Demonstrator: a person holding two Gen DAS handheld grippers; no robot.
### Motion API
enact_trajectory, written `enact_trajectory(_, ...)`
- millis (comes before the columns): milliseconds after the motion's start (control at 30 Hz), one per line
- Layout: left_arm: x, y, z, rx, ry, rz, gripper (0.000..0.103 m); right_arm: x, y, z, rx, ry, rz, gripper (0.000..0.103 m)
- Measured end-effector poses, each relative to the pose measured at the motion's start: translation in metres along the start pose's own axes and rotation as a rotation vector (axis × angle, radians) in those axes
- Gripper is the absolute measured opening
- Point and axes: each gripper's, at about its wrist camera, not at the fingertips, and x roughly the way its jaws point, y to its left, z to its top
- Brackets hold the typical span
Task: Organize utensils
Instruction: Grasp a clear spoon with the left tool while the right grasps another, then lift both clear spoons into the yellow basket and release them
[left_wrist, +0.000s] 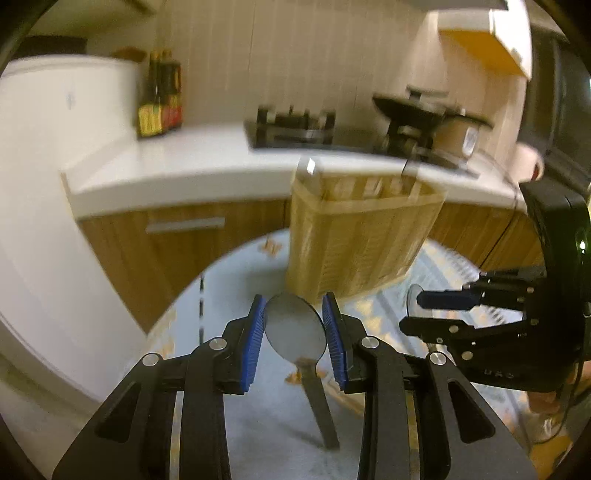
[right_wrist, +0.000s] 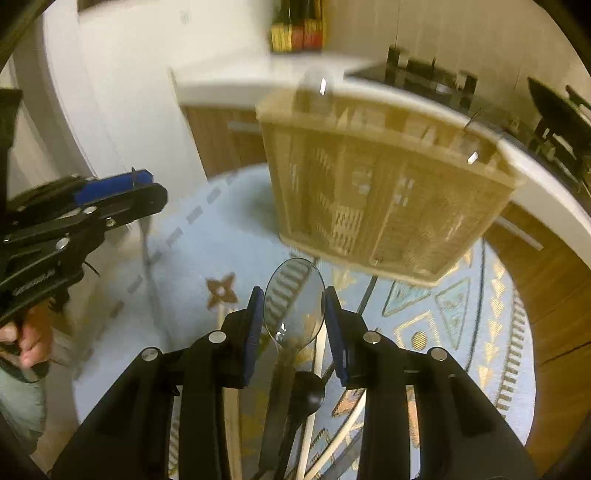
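My left gripper (left_wrist: 293, 328) is shut on a metal spoon (left_wrist: 293, 332), gripping its bowl, with the handle hanging down above the round table. My right gripper (right_wrist: 294, 319) is shut on another shiny metal spoon (right_wrist: 294, 299) by its bowl. A slatted bamboo utensil holder (left_wrist: 362, 236) stands just ahead of both; it also shows in the right wrist view (right_wrist: 384, 192), with utensil tips sticking out of its top. The right gripper (left_wrist: 424, 310) appears at the right of the left wrist view. The left gripper (right_wrist: 122, 192) appears at the left of the right wrist view.
A round table with a light blue patterned cloth (right_wrist: 436, 325) carries white chopsticks (right_wrist: 314, 413) and a black spoon (right_wrist: 308, 395) under my right gripper. Behind are a white counter (left_wrist: 184, 158), sauce bottles (left_wrist: 160, 96), a gas stove (left_wrist: 295, 127) and a white fridge (left_wrist: 55, 184).
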Motion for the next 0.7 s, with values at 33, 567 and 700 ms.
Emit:
enact_trajectory(33, -0.009, -0.002, 0.007, 0.001, -0.036, -0.007, 0.030, -0.014, -0.002, 0.002, 0.009, -0.040, 0.007, 0.030)
enact_trajectory(567, -0.055, -0.036, 0.118, 0.021, -0.417, 0.021, 0.030, -0.132, -0.056, 0.096, 0.139, -0.596, -0.156, 0.030)
enact_trajectory(700, -0.040, -0.044, 0.131, 0.033, -0.472, 0.037, 0.030, -0.131, -0.070, 0.107, 0.149, -0.675, -0.253, 0.030)
